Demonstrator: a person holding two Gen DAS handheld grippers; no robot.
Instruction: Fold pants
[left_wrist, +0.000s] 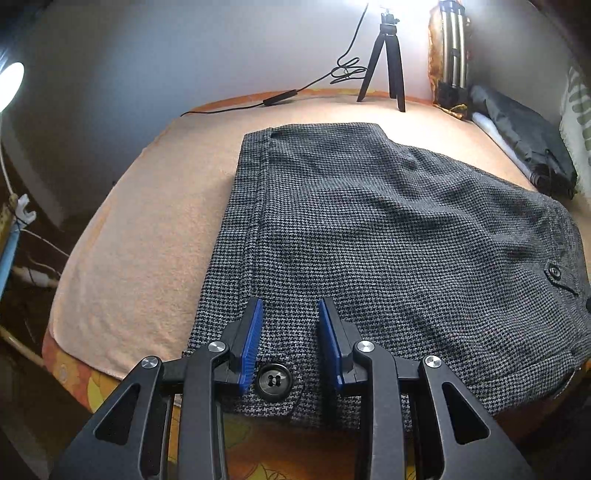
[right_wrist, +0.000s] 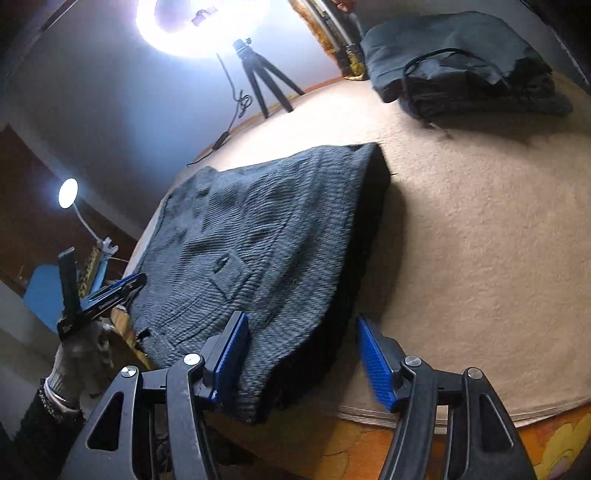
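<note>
While the pants (left_wrist: 369, 236) lie folded on the towel-covered bed (left_wrist: 129, 236), both grippers stand open, gripping nothing.
Your left gripper (left_wrist: 290, 317) straddles the waistband button (left_wrist: 274, 380); your right gripper (right_wrist: 301, 347) straddles the thick folded edge. Soft, heavy weave: pinch all layers there.

Black tool (left_wrist: 290, 332), blue ribbed pads (left_wrist: 252, 341), silver screws; knit glove (right_wrist: 79, 356).

The pants (left_wrist: 369, 229) were coarse woven houndstooth cloth with a glossy plastic button (left_wrist: 274, 381); the towel (left_wrist: 147, 236) beneath looked soft, matt terry.
</note>
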